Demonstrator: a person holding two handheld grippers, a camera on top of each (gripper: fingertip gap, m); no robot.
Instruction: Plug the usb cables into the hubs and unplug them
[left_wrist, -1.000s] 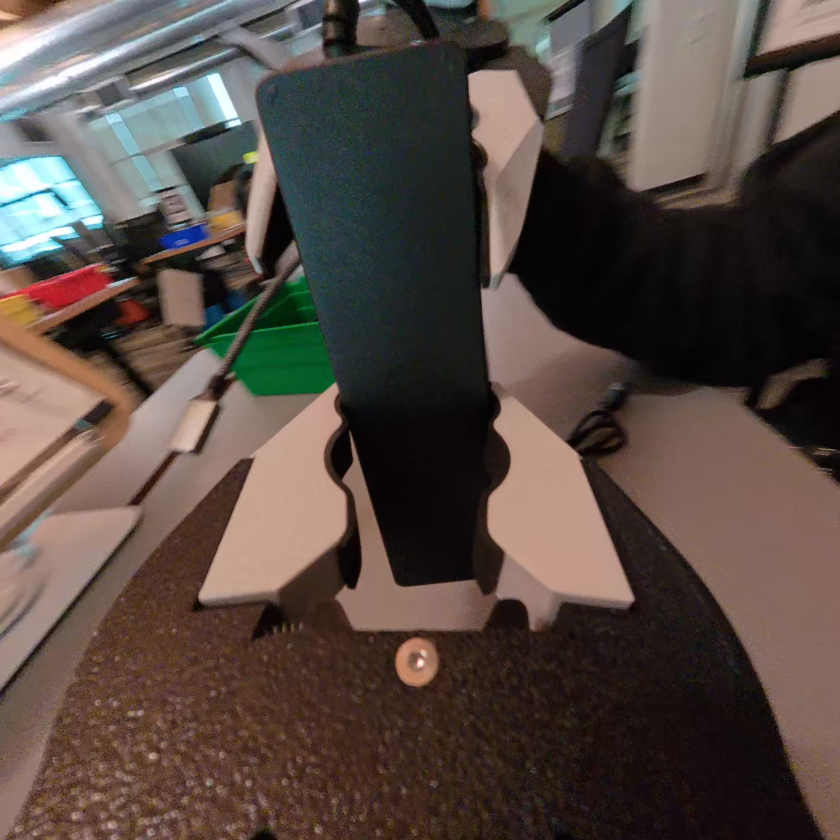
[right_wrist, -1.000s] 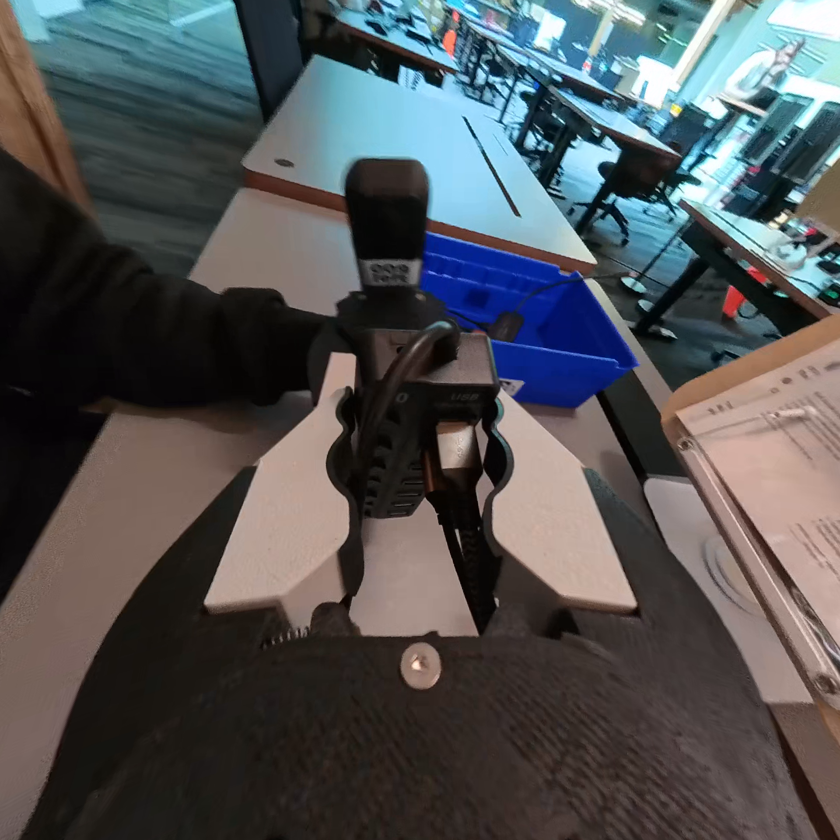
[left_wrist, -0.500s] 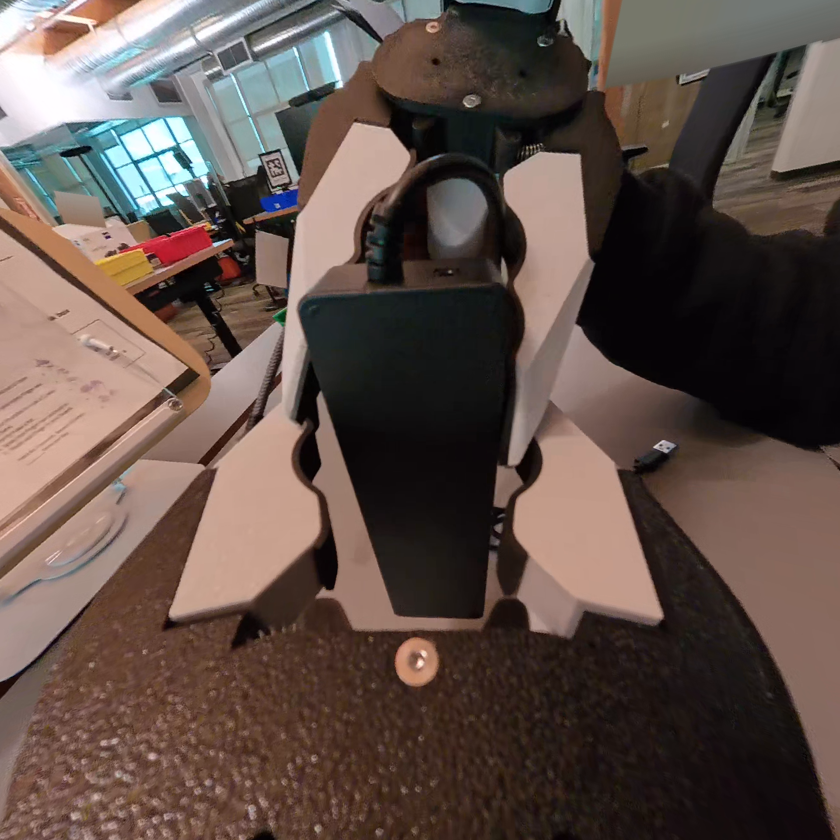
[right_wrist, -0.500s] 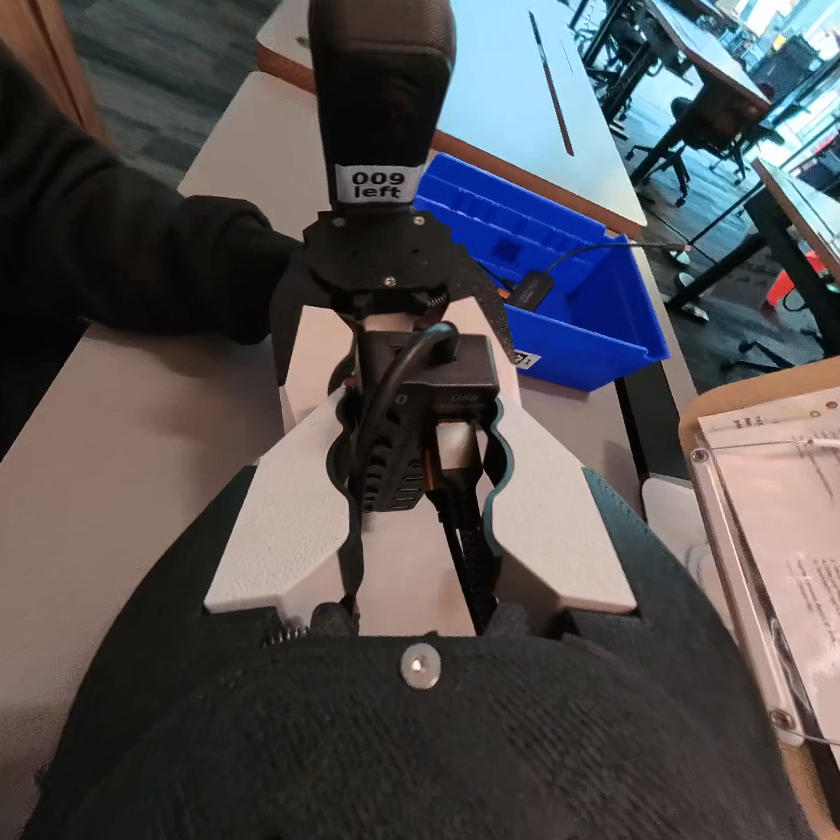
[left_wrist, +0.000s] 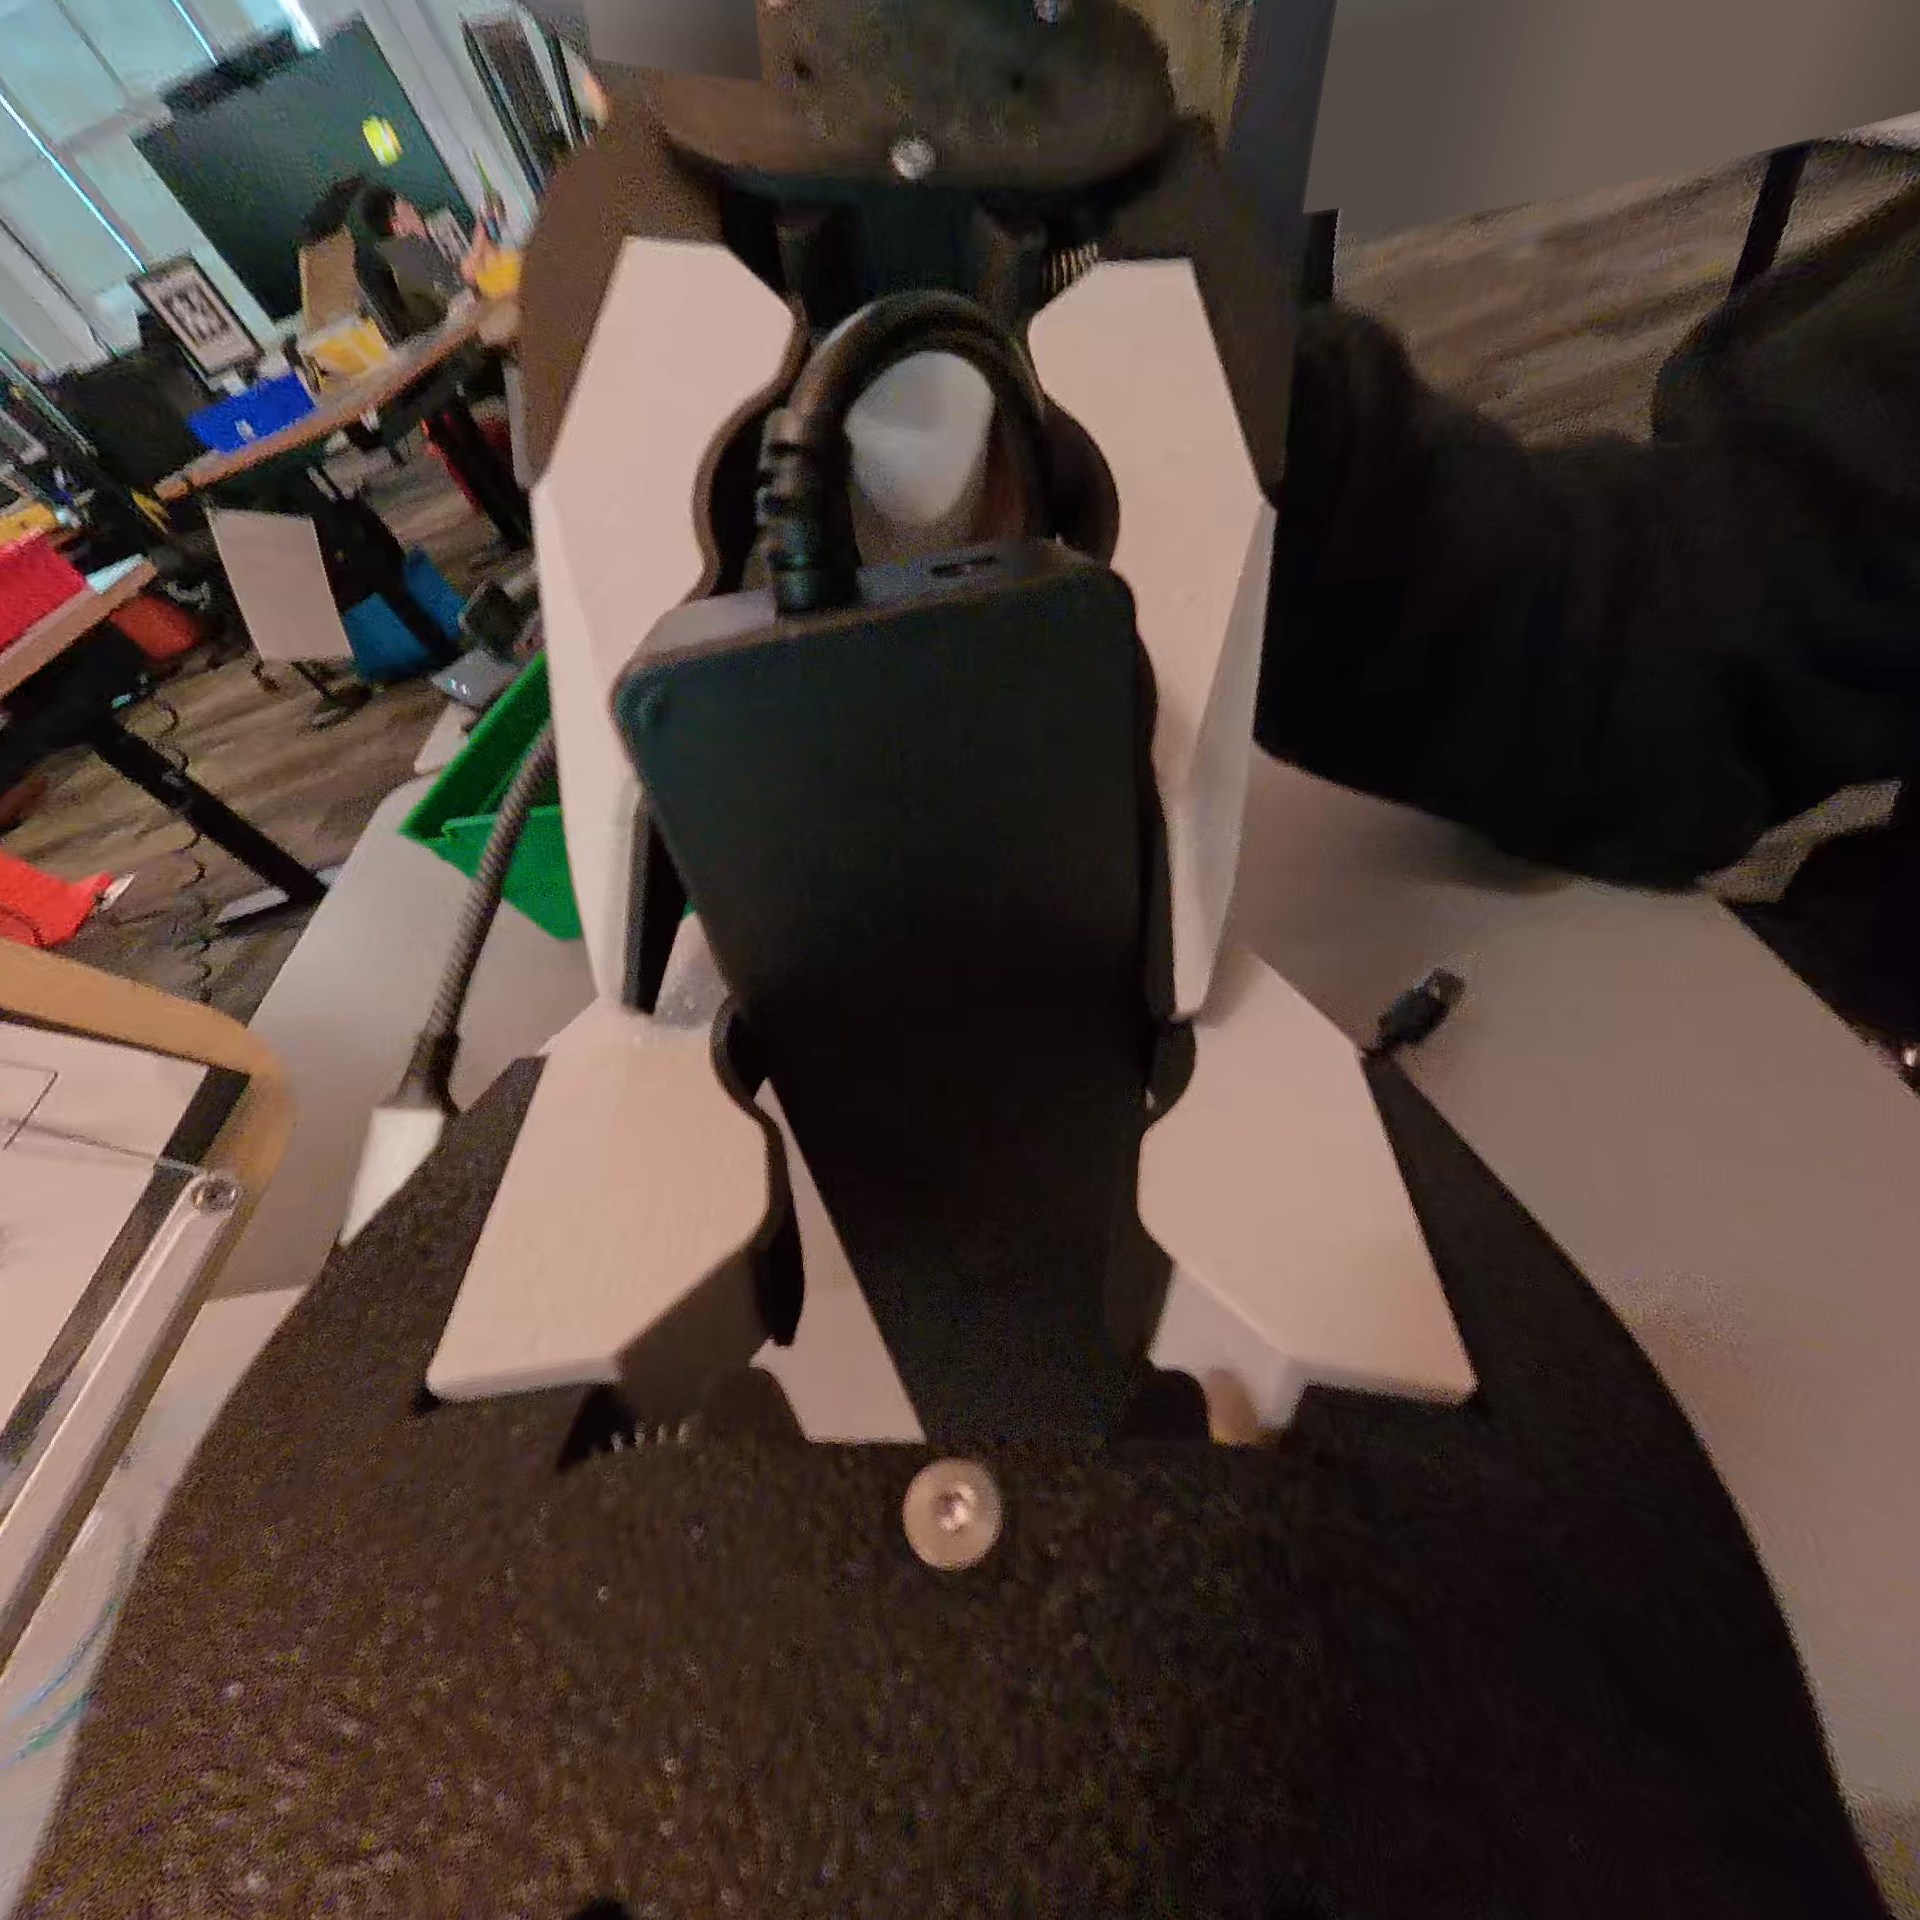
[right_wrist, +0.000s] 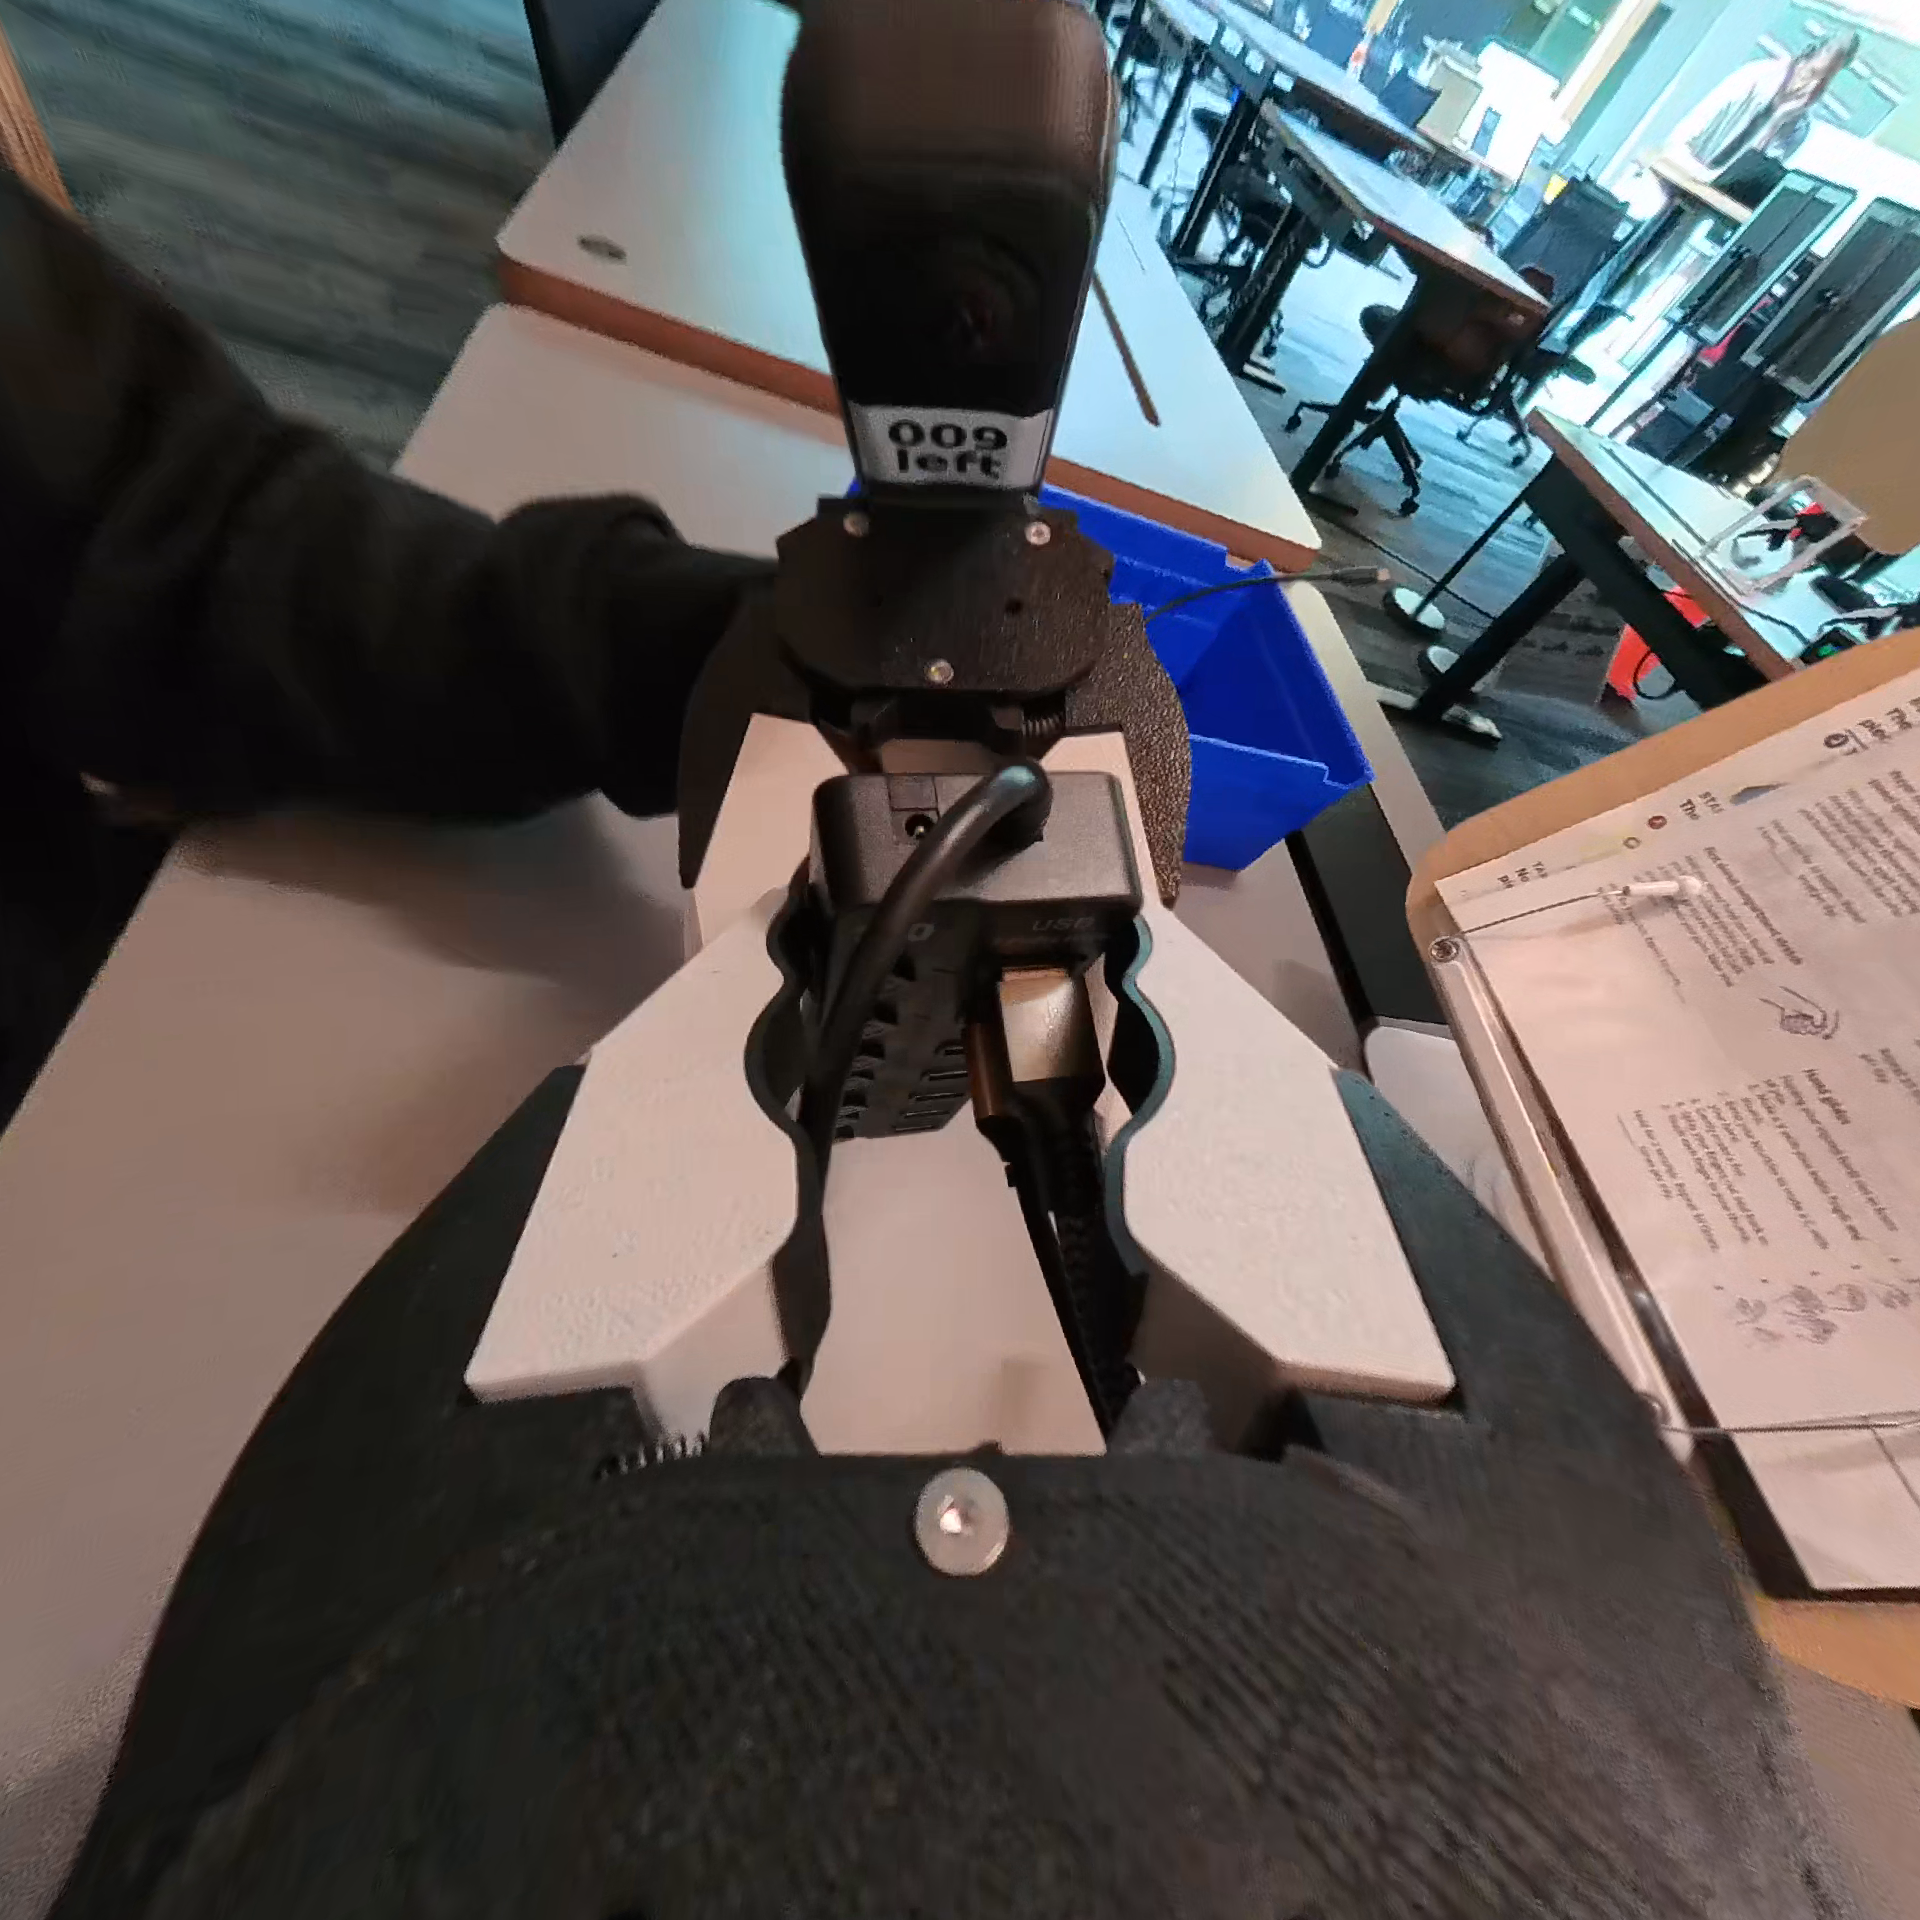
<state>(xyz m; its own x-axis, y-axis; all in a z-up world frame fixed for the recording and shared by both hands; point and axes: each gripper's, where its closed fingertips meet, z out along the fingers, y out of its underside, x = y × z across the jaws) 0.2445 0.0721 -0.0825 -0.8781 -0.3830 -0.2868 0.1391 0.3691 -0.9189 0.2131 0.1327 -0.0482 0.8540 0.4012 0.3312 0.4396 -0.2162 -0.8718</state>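
A black USB hub (left_wrist: 894, 935) is clamped between the fingers of my left gripper (left_wrist: 951, 1039), with its own black cable looping off the far end. My right gripper (left_wrist: 935, 468) faces it head-on and closes over that far end. In the right wrist view, my right gripper (right_wrist: 961, 956) is shut on a silver USB plug (right_wrist: 1039, 1029) pressed against the hub (right_wrist: 966, 852). Its braided cable (right_wrist: 1081, 1247) runs back through the fingers. I cannot tell whether the plug is in a port. The left gripper (right_wrist: 935, 748) is just beyond the hub.
A blue bin (right_wrist: 1247, 707) and a green bin (left_wrist: 499, 821) stand on the grey table (right_wrist: 260, 1039). A clipboard with papers (right_wrist: 1714, 1091) lies at the right. A loose black plug (left_wrist: 1418, 1008) lies on the table. Black sleeves (right_wrist: 312, 623) reach in.
The two grippers have drawn closer together around the hub, and the pair has swung, so the background shifted. Both stay clamped.
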